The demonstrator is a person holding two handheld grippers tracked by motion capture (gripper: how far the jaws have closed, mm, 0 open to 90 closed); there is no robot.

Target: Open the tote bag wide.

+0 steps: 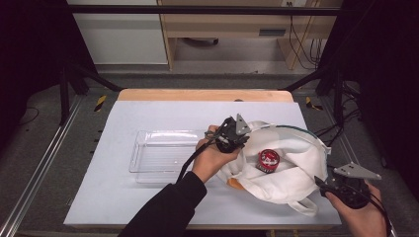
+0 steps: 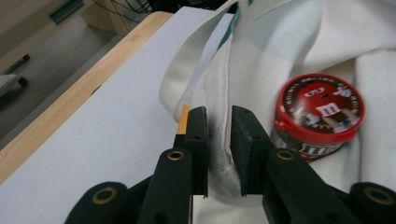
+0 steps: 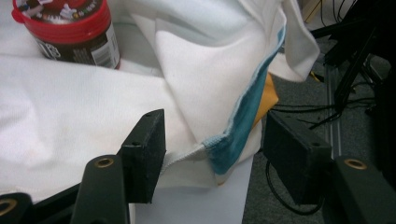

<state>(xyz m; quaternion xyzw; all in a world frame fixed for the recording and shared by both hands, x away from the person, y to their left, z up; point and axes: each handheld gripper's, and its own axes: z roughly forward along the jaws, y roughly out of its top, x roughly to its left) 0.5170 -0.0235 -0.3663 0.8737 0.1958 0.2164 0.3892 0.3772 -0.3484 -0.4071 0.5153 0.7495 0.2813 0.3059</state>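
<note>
Bag (image 1: 291, 163) rim's teal edge (image 3: 245, 128) shows between right gripper (image 3: 212, 154) jaws.

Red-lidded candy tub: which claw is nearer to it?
Left. The left claw pinches the white bag's edge right beside the candy tub; the right claw sits open at the bag's far corner.
</note>
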